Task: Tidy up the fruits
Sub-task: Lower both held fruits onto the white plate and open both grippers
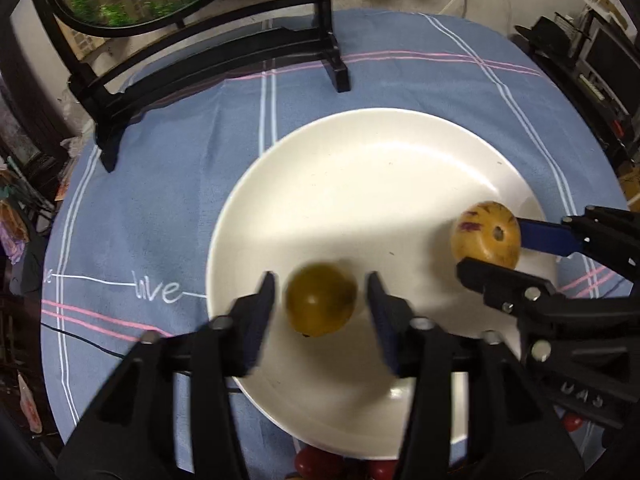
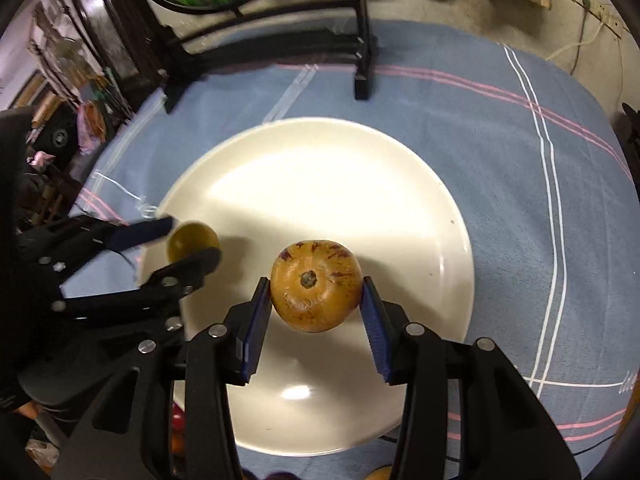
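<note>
Left gripper (image 1: 321,307) spread around blurred yellow-green fruit (image 1: 321,305), apparently clear of pads, right gripper (image 2: 316,304) pinching speckled orange fruit (image 2: 316,285) above white plate (image 2: 320,184), blue striped cloth (image 2: 500,152)

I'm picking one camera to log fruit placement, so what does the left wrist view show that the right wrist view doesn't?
Only the left wrist view shows the word "live" stitched on the cloth, the gap on each side of the greenish-yellow fruit between the left gripper fingers, and red fruits below the plate.

Only the right wrist view shows the right gripper pads against the speckled tan fruit and a wall socket.

Both show the white plate, both fruits, the blue tablecloth and the black stand.
</note>
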